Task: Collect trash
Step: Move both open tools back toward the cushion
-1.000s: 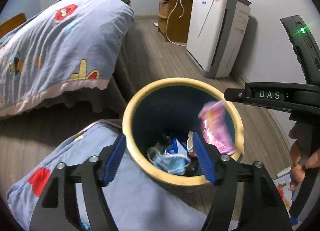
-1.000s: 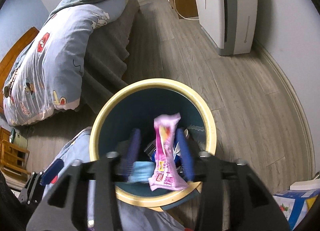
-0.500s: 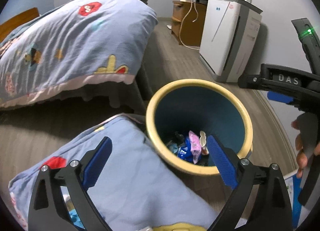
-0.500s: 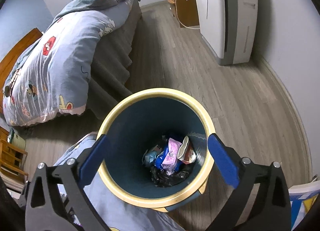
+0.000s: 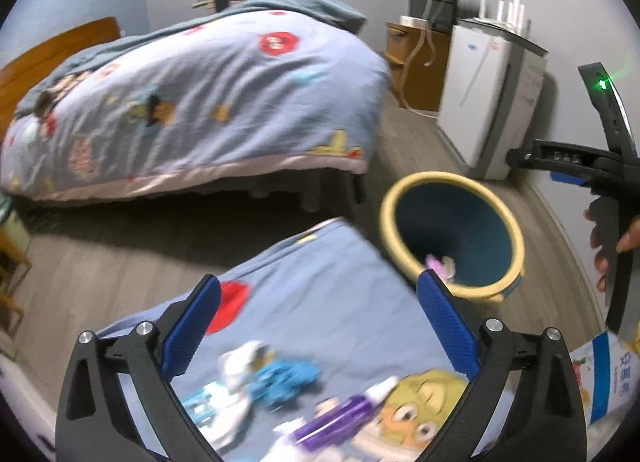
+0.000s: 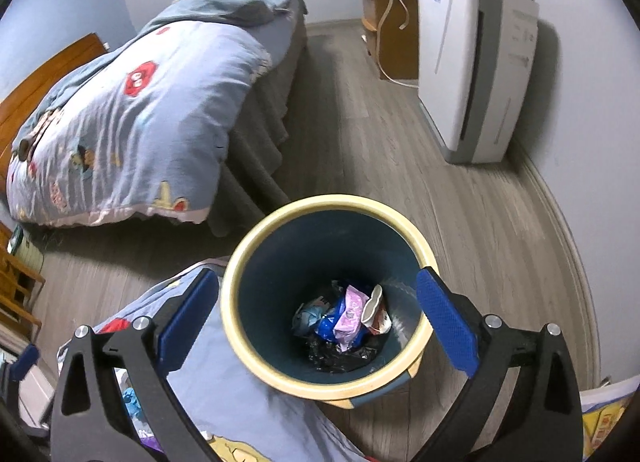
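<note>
Trash point(image 5: 256, 378) — several wrappers lie between the left gripper point(image 5: 320, 326) jaws on the blue quilt point(image 5: 320, 302): a white-and-blue crumple and a purple wrapper point(image 5: 344, 418) beside it. Jaws spread wide, holding nothing. Right gripper point(image 6: 316, 326) likewise released and empty, hanging over the bin point(image 6: 248, 254).

Risks, as I judge them:
- left view is blurred; a grab in that state could pinch quilt fabric along with a wrapper
- light wrappers may slip from the pads or drop short of the rim
- bin touches the quilt edge — a tug on the fabric could nudge it

Bin contents: pink wrapper point(image 6: 350, 312), blue wrapper point(image 6: 330, 322), a torn white packet, black liner at the bottom. Well under full.
</note>
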### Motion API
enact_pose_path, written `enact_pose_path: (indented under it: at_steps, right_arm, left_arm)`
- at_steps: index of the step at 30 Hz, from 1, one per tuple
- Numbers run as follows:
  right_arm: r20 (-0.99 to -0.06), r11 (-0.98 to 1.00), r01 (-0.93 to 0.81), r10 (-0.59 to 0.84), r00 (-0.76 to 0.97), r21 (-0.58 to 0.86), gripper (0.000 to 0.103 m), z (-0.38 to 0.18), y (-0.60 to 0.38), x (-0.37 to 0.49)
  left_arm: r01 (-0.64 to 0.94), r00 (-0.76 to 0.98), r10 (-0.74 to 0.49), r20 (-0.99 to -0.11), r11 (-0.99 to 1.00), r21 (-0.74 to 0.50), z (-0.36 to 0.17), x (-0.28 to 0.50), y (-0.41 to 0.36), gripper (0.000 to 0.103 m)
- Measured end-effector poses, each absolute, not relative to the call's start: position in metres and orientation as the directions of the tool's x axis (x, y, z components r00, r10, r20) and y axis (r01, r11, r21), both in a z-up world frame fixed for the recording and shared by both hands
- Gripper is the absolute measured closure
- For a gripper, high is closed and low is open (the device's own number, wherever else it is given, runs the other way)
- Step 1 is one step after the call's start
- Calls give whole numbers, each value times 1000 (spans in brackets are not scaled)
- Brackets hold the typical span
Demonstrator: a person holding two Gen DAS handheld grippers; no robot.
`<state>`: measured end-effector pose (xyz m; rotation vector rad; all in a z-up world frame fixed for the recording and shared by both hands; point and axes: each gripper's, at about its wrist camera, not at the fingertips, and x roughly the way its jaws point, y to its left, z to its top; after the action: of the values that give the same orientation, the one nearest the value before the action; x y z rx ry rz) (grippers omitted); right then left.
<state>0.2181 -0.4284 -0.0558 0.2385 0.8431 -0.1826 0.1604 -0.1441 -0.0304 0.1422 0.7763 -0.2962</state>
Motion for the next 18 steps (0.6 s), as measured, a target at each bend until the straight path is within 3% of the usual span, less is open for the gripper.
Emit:
enact_pose_path:
  at_steps: [11, 18]
  right_arm:
    - [-770, 984, 102, 46, 637, 143, 6, -46, -345, 205]
    - [-797, 993, 25, 81, 598, 119, 6, -60, -290, 195]
  left_arm:
    - [81, 698, -83, -711, 996, -36, -30, 105, -10, 5]
    - [15, 680, -14, -734, 1000, -4, -46, 96, 30, 5]
